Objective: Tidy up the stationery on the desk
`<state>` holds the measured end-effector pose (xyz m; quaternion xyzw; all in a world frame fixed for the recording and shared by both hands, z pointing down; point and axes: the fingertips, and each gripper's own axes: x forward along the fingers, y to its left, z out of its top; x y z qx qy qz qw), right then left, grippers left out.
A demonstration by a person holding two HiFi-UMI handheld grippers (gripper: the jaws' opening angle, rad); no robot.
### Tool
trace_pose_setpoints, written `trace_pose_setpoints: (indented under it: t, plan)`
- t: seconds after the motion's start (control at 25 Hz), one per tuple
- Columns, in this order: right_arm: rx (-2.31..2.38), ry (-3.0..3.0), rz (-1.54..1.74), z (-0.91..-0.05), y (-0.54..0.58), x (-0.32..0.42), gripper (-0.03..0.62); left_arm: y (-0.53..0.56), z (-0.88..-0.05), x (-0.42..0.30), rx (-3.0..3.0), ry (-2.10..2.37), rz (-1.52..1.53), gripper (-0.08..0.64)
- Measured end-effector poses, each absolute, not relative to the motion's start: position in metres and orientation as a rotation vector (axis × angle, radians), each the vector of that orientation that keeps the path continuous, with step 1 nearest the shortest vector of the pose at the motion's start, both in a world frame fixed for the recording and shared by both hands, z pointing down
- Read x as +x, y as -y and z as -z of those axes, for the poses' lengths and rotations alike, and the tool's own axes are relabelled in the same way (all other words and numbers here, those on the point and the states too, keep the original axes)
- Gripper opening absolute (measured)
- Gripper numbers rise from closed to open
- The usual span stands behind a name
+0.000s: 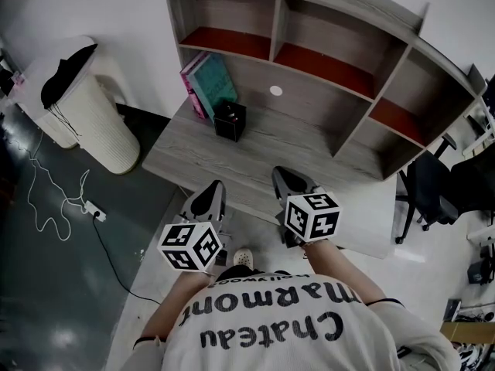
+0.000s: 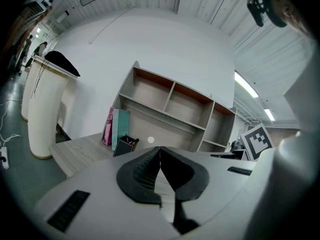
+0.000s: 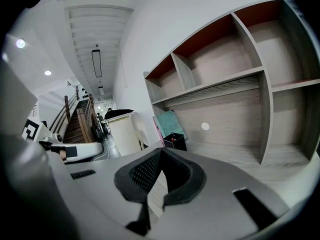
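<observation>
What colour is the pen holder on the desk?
The pen holder is black; head view.

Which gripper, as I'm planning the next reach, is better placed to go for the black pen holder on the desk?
Left, probably. The black pen holder stands toward the left of the desk, nearly straight ahead of the left gripper; the right gripper would have to angle across. Both are shut.

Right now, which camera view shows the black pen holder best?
The head view: the pen holder stands whole on the desk, beside the books, seen from above. Both gripper views show it only small and far off.
</observation>
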<state>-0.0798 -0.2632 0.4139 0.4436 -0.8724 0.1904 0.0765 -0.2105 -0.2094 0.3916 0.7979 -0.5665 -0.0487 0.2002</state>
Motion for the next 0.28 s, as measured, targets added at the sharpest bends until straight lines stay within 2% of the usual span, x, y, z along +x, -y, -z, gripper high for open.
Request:
trace_pose_setpoints:
  t: [0.28]
  plan:
    - [1.316, 2.614, -0.57, -0.414, 0.247, -0.077, 0.011, 0.193, -0.392, -0.207, 2.224, 1.59, 0.125, 0.015]
